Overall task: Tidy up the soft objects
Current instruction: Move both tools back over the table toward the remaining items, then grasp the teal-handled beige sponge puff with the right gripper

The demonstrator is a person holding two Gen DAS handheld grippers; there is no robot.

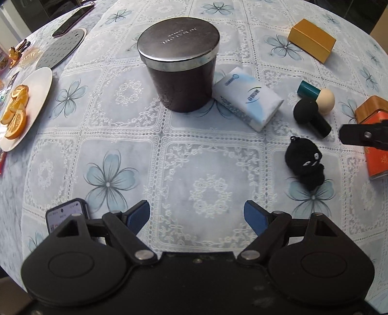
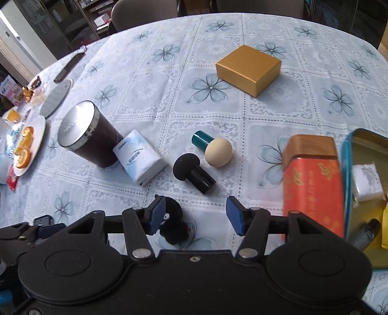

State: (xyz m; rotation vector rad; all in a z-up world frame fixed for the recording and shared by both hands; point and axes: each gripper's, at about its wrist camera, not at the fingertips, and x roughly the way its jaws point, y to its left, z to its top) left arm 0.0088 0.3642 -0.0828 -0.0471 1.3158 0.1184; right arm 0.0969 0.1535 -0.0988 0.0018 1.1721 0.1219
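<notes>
A black yarn toy (image 1: 305,164) lies on the tablecloth; in the right wrist view it (image 2: 173,224) sits just below my right gripper's left pad. A white tissue pack (image 1: 247,98) (image 2: 139,157) lies beside a dark lidded jar (image 1: 180,64) (image 2: 88,134). A black sponge puff (image 1: 311,115) (image 2: 192,173) and a beige puff with a teal handle (image 1: 317,95) (image 2: 213,146) lie side by side. My left gripper (image 1: 196,215) is open and empty over bare cloth. My right gripper (image 2: 195,215) is open and empty above the toy.
A gold box (image 1: 311,40) (image 2: 248,69) stands at the back. An orange tin (image 1: 375,143) (image 2: 312,179) stands right, beside an open teal tin (image 2: 363,184) with items inside. A plate of orange slices (image 1: 21,106), a grey mat (image 1: 61,47) and phones (image 1: 72,20) lie left.
</notes>
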